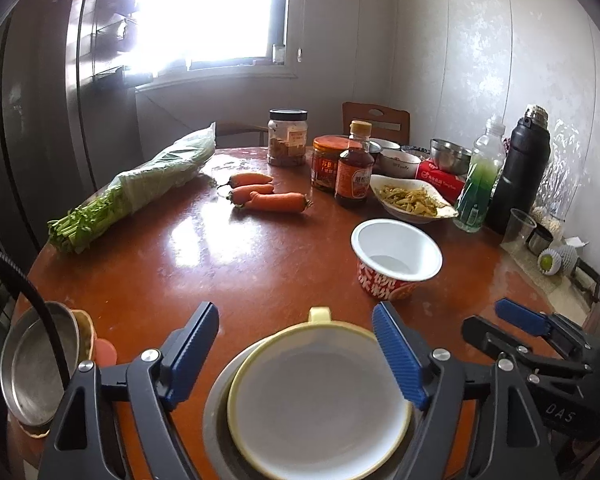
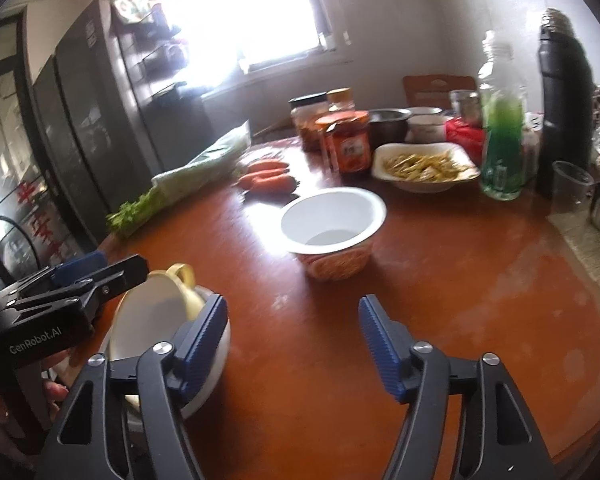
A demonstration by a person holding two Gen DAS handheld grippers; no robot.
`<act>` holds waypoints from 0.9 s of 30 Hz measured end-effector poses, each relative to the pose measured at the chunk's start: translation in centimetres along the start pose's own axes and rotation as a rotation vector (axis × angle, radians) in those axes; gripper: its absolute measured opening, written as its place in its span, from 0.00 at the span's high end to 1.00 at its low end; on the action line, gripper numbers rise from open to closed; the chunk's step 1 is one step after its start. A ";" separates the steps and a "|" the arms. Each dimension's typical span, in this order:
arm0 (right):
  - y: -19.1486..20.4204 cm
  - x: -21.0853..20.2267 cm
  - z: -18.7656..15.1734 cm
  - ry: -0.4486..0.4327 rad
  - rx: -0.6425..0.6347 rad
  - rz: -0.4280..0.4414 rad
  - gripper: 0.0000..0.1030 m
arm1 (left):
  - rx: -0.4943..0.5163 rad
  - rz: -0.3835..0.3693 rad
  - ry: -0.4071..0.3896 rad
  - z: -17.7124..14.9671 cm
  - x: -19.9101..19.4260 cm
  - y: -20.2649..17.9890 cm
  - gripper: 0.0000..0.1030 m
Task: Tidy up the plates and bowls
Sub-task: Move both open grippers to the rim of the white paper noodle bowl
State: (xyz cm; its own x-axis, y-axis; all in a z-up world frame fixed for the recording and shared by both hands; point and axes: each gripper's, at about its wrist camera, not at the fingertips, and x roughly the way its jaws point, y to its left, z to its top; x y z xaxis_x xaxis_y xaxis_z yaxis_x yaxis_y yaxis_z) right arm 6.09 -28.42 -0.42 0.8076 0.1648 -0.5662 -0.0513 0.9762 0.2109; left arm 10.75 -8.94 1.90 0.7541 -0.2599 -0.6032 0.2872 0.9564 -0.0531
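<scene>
Yellow-rimmed bowl (image 1: 320, 404): sat closest to the lens in the left wrist view, nested in a grey bowl (image 1: 216, 412) at the near edge of the counter (image 1: 220, 272), its little handle pointing away; from the right wrist view it looked tilted.
Left claw (image 1: 296, 356): spread wide, blue pads either side of the yellow-rimmed bowl; couldn't really tell if the right pad was touching the rim, so not calling it a grip.
Right claw (image 2: 292, 344): also wide, nothing between the fingers, hanging over bare red-brown counter just to the right of the stacked bowls.
Noodle cup (image 1: 396, 258): white inside, red print outside, upright near the middle of the counter, past both claws.
Steel plate (image 1: 40, 364): off at the left edge, leaning on something orange-ish, partly behind a black cable.
Carrots (image 1: 268, 196): three of them lying together further back, right beside a bagged bundle of greens (image 1: 140, 188).
Dish of yellow-green veg (image 1: 412, 200): white, behind the noodle cup.
Back row: a sauce bottle (image 1: 354, 176), red-lidded jar (image 1: 328, 164), clear jar with a dark lid (image 1: 287, 138), a couple of bowls including a steel one (image 1: 450, 156), green bottle (image 1: 480, 184), black flask (image 1: 520, 168).
Room: bright window (image 1: 204, 12), dark fridge on the left.
</scene>
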 end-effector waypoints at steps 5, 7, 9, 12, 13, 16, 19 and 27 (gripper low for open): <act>-2.1 -0.4 0.7 -0.024 0.047 -0.033 0.28 | 0.009 -0.020 0.004 1.2 0.7 -0.8 0.23; -2.8 -0.6 0.9 -0.030 0.065 -0.041 0.28 | 0.020 -0.017 0.004 1.7 1.0 -1.3 0.23; -3.3 -0.9 1.1 -0.035 0.069 -0.057 0.28 | 0.031 -0.022 0.003 2.2 1.3 -1.8 0.22; -3.8 -1.2 1.5 -0.050 0.077 -0.065 0.27 | 0.037 -0.033 0.010 2.8 1.9 -2.3 0.22; -3.9 -1.2 1.5 -0.050 0.080 -0.067 0.27 | 0.038 -0.037 0.012 2.9 2.1 -2.5 0.22; -4.4 -0.9 1.7 -0.039 0.088 -0.074 0.27 | 0.050 -0.037 0.018 3.3 2.6 -3.0 0.21; -4.7 -0.5 1.9 -0.029 0.096 -0.073 0.27 | 0.046 -0.045 0.035 3.9 3.2 -3.1 0.21; -5.1 0.6 3.8 -0.017 0.112 -0.079 0.26 | 0.060 -0.037 0.082 5.8 5.2 -3.0 0.21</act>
State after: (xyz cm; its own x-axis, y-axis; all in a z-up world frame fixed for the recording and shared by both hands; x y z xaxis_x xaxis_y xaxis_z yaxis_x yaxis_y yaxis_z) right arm 9.05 -33.80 1.16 0.8165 0.0843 -0.5712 0.0783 0.9640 0.2543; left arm 17.26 -13.89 3.58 0.6922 -0.2811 -0.6647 0.3507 0.9360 -0.0306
